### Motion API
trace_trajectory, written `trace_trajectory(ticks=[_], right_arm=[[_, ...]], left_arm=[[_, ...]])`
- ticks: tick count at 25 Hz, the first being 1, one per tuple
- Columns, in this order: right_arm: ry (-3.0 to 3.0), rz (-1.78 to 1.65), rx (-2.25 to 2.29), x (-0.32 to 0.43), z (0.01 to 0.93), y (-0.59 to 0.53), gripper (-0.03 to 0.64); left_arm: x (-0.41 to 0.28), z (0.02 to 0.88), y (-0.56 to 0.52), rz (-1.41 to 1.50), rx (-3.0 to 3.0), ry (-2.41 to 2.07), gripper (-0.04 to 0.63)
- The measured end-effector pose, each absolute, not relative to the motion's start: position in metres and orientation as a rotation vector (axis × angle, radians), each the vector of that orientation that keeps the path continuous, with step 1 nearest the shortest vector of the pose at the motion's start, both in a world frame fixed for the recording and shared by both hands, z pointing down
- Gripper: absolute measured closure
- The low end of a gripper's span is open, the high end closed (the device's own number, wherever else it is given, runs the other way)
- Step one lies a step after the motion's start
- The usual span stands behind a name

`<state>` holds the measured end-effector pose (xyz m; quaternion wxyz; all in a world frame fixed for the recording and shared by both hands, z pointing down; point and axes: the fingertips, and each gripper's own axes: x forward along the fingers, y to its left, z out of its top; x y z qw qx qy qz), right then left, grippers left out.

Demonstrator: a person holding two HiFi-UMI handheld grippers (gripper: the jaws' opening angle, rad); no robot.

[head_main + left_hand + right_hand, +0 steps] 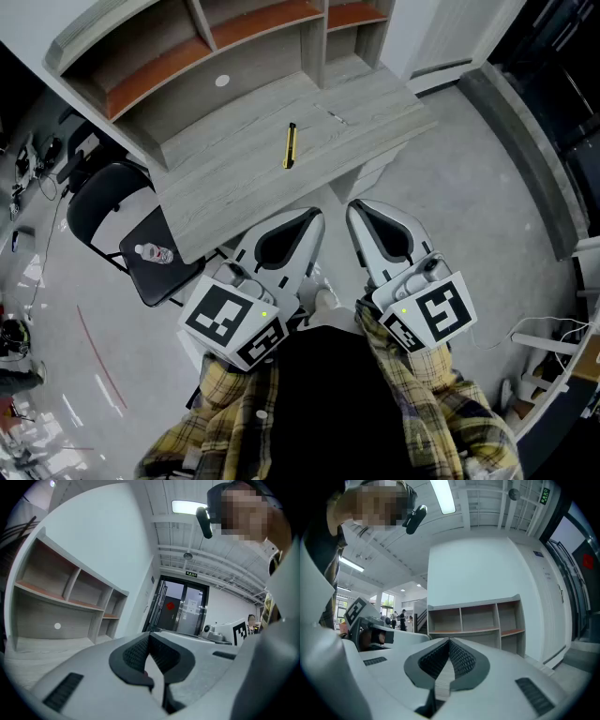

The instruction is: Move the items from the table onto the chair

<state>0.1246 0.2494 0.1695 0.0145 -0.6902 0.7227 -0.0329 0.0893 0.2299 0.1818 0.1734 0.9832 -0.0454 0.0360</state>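
While neither tool carries anything, the layout reads as follows.

At far left a black chair (167, 283) stands beside the table (234, 192). A small clear bottle (155, 252) lies on its seat, so that item looks done.

Next, the left gripper (312, 216) has its jaws pressed together with nothing between them. It is held level, just short of the table edge.

Mid-table, well ahead of both tools, lies a slim yellow-and-black stick, probably a utility knife (291, 145), alone on the wood.
- Handling (judgement): light, rigid and smooth-sided. It may skate on the tabletop if nudged. The blade end cannot be made out.
- Best hold: across its narrow width at mid-length, with the jaws opened only a little.

Further right is a tiny pale object (336, 117), too small to identify.

Last, the right gripper (362, 208) is likewise closed, empty and level.
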Motion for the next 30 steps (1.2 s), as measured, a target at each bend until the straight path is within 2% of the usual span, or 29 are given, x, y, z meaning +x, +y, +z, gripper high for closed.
trace_trajectory(ticks=[16,30], right_arm=[[2.243,-0.09,-2.136,0.148,0.172,0.282,0.598],[2.253,-0.231,-2.081,0.168,0.202,0.279,0.598]], left_arm=[[0.106,0.187,0.238,0.091,2.792,-0.221,0.591],[0.124,0.208,0.223,0.153,2.754,-0.293,0.591]])
